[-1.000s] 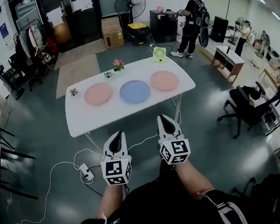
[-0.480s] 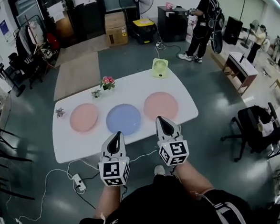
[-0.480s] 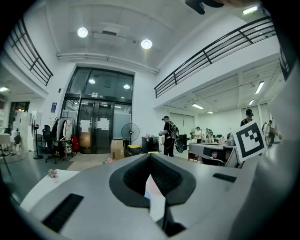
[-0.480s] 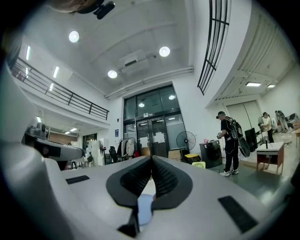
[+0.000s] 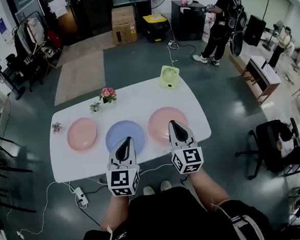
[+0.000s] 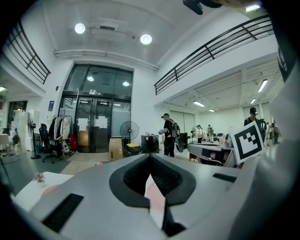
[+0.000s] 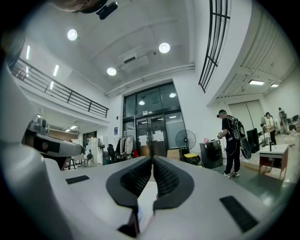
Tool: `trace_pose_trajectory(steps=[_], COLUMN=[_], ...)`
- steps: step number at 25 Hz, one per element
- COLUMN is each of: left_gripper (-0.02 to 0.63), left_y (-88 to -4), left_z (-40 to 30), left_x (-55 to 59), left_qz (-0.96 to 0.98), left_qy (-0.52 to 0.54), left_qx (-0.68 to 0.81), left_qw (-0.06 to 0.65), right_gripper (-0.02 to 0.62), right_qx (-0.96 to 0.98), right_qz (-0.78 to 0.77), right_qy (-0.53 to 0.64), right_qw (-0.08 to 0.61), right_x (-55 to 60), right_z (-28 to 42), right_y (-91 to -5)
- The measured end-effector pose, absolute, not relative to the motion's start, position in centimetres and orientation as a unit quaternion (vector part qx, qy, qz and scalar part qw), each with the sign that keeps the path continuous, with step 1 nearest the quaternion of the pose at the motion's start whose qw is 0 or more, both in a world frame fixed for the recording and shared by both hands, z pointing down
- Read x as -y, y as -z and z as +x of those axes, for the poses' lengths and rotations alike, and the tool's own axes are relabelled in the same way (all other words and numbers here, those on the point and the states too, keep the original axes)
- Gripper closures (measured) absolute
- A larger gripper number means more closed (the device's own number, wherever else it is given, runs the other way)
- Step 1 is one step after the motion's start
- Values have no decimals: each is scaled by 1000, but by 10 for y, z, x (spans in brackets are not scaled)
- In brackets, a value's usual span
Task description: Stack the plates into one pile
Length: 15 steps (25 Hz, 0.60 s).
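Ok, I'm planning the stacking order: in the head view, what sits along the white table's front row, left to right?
small pink flower ornament → left round pink plate → round blue plate → right round pink plate

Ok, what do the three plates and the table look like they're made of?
Left pink plate, blue plate, right pink plate: likely plastic or melamine, matte, flat pastel colour without glare. Table: smooth white top, perhaps laminate. Too distant to be sure.

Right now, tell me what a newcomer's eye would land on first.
Three plates line the white table: the left pink plate, the blue plate in the middle, the right pink plate. Nearer, the left tool and right tool are shut and empty.
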<state>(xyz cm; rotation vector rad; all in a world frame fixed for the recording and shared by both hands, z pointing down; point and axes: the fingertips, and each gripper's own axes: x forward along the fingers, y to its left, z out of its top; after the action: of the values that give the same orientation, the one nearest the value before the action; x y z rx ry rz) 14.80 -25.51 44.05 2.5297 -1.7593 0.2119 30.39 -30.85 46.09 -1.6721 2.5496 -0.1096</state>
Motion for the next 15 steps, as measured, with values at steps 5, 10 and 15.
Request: trace_pose_trajectory(steps=[5, 10, 15], left_gripper=[592, 592, 593], left_y=[-438, -439, -449], left_z=[145, 131, 119], left_x=[288, 307, 315], left_qz=[818, 813, 807], left_qy=[-73, -69, -71], left_qx=[569, 578, 585], left_qw=[27, 35, 46], right_gripper=[452, 423, 414], right_qx=[-845, -860, -886], right_qz=[-531, -509, -440], right_qy=[34, 21, 19], right_qw=[46, -18, -145], right_x=[340, 359, 362], right_z=[297, 278, 252], right_y=[-461, -493, -572])
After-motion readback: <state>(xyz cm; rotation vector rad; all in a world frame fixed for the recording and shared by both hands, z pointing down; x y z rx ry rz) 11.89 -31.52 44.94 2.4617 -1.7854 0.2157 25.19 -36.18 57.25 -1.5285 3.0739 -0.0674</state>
